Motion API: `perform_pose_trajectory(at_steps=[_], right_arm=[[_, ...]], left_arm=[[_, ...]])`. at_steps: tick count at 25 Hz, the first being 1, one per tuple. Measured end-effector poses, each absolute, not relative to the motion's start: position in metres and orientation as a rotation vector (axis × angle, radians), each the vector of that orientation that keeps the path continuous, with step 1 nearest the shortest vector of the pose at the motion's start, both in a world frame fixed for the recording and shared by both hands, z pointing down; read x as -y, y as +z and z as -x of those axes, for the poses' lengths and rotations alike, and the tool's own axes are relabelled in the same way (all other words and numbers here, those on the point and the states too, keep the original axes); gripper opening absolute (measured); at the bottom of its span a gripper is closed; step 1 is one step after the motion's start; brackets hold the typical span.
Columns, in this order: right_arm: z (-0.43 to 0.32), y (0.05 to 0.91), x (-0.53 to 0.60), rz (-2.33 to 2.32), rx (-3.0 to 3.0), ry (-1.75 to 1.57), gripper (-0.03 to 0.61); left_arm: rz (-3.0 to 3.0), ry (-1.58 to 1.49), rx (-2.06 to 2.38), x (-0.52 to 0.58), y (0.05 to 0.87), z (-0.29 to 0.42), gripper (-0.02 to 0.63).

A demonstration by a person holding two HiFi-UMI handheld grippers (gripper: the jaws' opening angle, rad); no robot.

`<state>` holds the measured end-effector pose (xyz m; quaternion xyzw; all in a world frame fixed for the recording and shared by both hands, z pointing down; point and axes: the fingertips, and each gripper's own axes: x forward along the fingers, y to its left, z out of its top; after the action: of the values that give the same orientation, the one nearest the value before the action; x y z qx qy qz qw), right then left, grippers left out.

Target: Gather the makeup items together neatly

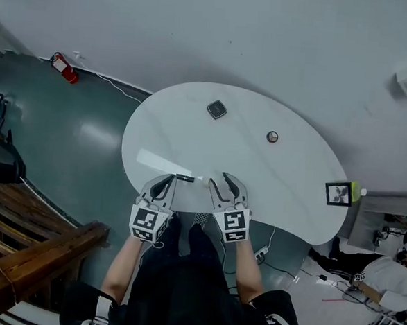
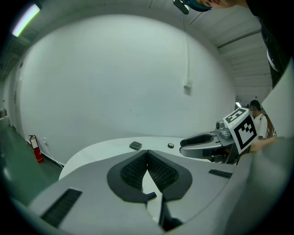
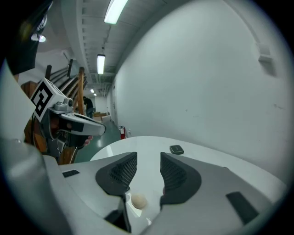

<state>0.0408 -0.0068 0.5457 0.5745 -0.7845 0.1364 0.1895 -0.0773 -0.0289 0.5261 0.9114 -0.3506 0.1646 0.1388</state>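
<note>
Probably the square compact (image 1: pixel 216 110), far out on the white table (image 1: pixel 292 189), is hard, light and slippery: grip it across opposite edges. The left gripper (image 2: pixel 147 153) is closed and empty; the right gripper (image 3: pixel 146 160) stands open above a soft beige sponge (image 3: pixel 138 201).

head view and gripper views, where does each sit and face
Head view: on the head, steeply down at the table; arms, left gripper, right gripper show.
Left gripper view: on it, across the table to the wall; own jaws, right gripper.
Right gripper view: likewise; own jaws, left gripper.
Shared: the compact.
</note>
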Motion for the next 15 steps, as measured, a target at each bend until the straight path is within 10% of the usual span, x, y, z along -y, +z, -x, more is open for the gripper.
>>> perform_pose_trajectory(at_steps=[15], right_arm=[[-0.055, 0.472, -0.012, -1.823, 2.167, 0.268, 0.042]], left_arm=[[-2.739, 0.378, 1.043, 0.024, 0.456, 0.078, 0.017]])
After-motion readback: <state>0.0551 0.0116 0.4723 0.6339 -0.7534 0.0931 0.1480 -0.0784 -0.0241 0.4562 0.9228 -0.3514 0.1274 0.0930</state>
